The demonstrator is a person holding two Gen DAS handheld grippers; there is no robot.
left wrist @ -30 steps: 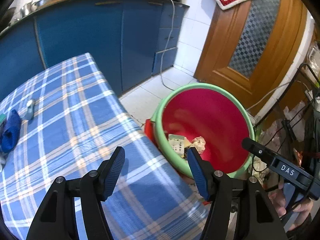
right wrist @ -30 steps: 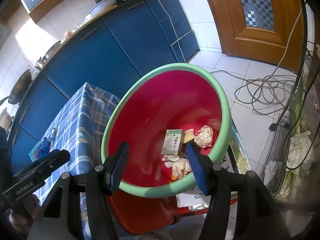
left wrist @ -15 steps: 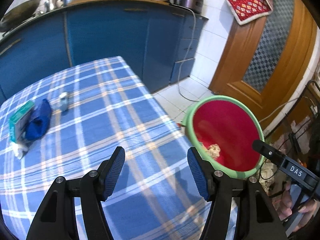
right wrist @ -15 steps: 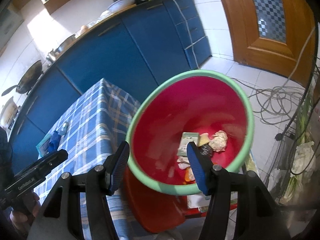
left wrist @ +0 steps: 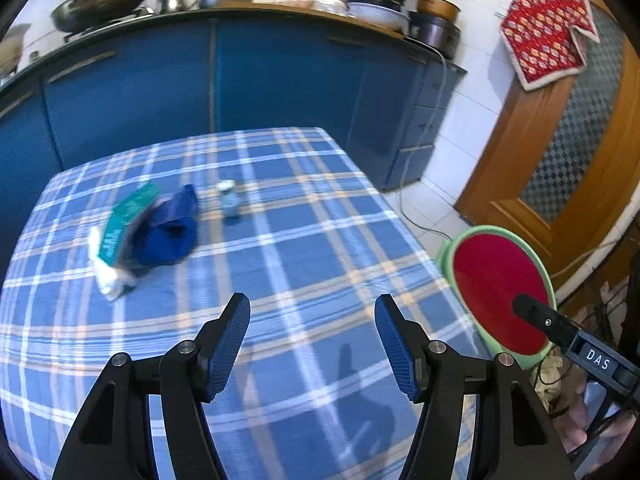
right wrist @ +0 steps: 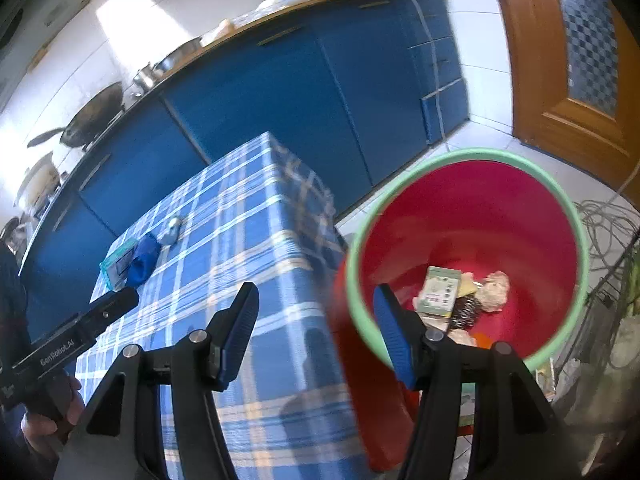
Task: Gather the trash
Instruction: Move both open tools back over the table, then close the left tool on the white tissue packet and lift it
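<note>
Round red bin (right wrist: 520,216), green rim, beside table on floor; box, crumpled paper (right wrist: 494,286) inside; teal carton (left wrist: 126,222), blue cloth (left wrist: 170,226), small bottle (left wrist: 229,199) on plaid tablecloth (left wrist: 304,248); your left gripper (left wrist: 312,344) and right gripper (right wrist: 316,334) released, empty; both views swung from bin toward table.

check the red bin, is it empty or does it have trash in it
Not empty. The right wrist view shows the red bin holding a small green carton, crumpled paper and a dark scourer.
</note>
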